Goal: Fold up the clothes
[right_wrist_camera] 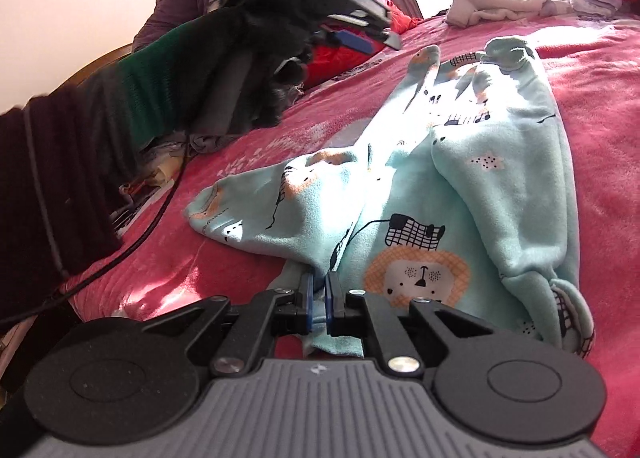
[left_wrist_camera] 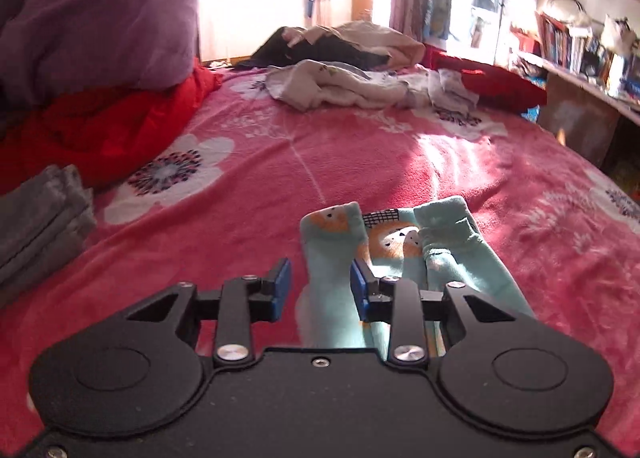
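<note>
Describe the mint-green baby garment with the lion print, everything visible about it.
The mint-green garment looks like soft knit, printed with orange lions, black grid shapes and small stars. It lies partly folded and wrinkled on the pink floral blanket, a sleeve spread out to the left. The right gripper is shut on its near edge. The left gripper is open above it, not pressing it.

Mint garment (right_wrist_camera: pixel 460 178) printed with orange lions; pink blanket (left_wrist_camera: pixel 360 162) patterned with white flowers; folded cloth (left_wrist_camera: pixel 40 218), seemingly grey.
</note>
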{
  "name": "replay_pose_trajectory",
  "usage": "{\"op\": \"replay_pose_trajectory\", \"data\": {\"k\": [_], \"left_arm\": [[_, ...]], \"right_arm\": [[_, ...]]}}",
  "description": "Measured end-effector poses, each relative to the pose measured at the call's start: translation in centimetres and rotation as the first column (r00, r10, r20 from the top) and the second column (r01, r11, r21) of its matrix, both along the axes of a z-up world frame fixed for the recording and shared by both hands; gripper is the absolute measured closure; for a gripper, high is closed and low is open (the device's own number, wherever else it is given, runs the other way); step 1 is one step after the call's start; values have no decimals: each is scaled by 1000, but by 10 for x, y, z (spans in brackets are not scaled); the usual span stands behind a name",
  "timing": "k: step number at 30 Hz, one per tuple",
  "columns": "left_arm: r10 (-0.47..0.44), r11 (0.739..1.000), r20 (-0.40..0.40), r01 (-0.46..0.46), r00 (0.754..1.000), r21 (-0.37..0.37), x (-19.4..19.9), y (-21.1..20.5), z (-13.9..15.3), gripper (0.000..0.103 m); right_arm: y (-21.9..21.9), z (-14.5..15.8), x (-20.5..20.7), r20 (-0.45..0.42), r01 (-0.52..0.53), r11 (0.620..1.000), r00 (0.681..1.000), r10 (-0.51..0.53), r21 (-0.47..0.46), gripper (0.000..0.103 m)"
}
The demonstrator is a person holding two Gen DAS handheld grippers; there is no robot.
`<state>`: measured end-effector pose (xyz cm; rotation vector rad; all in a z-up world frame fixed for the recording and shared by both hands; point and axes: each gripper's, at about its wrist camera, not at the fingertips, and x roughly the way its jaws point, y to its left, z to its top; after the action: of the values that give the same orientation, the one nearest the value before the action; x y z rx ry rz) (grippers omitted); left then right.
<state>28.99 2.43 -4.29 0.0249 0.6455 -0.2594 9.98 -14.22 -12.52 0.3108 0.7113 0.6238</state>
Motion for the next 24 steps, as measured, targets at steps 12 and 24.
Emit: {"op": "replay_pose_trajectory", "data": {"k": [12,24], "left_arm": [[202,915,-189,-254,961,-314,-142,68,-21,72],[201,932,-283,-272,938,-239,-163,72,-64,62]], "right_arm": [[14,15,-18,148,50,993,988,-34,-108,69],[12,-17,2,-16,67,991,997,-69,-112,97]]}}
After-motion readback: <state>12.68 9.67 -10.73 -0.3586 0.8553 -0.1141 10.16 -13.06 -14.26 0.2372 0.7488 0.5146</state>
